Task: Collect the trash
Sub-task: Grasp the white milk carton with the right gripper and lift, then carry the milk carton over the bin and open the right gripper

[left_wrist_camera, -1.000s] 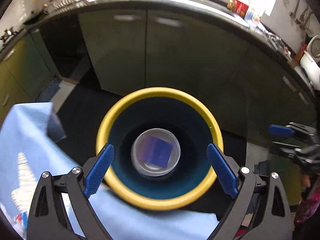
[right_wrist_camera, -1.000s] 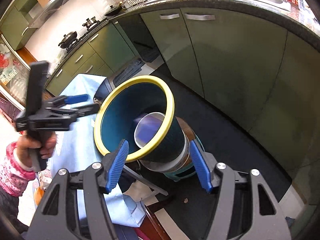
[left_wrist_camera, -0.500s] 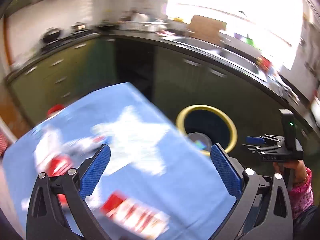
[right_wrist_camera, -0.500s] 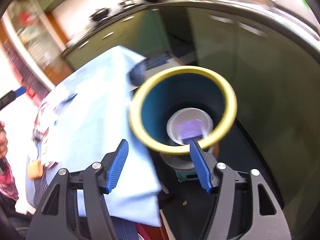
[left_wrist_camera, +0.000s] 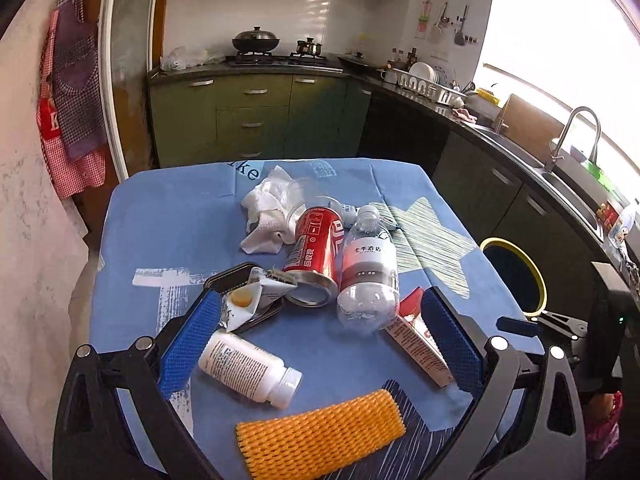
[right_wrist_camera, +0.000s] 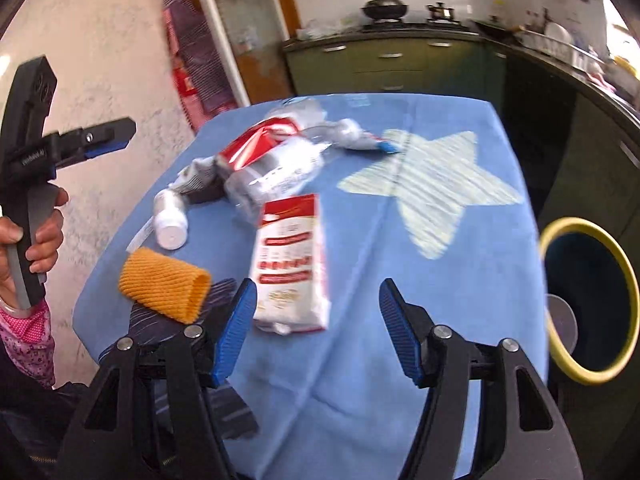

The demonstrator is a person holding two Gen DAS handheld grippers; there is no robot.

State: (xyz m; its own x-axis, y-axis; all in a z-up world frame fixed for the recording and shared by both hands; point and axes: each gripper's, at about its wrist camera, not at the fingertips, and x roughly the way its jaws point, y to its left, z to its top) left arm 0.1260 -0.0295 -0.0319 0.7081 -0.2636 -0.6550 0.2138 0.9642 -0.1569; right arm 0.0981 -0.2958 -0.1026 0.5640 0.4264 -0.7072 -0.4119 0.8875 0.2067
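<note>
- Left wrist view: our left gripper [left_wrist_camera: 320, 332] hangs spread wide, empty, above the trash on the blue tablecloth [left_wrist_camera: 160, 220]: red can [left_wrist_camera: 316, 248], clear bottle [left_wrist_camera: 368, 268], white pill bottle [left_wrist_camera: 248, 368], orange foam net [left_wrist_camera: 320, 436].
- Right wrist view: our right gripper [right_wrist_camera: 316, 332] is partly spread, pinching nothing, over a red-and-white packet [right_wrist_camera: 290, 264]; the yellow-rimmed bin [right_wrist_camera: 624, 276] stands beside the table.

Matt blue cloth table cover [left_wrist_camera: 168, 224]. Glossy red metal can [left_wrist_camera: 316, 254]. Clear smooth plastic bottle [left_wrist_camera: 368, 272]. Orange foam mesh sleeve [left_wrist_camera: 320, 434], rough. Crumpled white paper tissue [left_wrist_camera: 266, 210]. White plastic pill bottle [left_wrist_camera: 248, 368], smooth.
</note>
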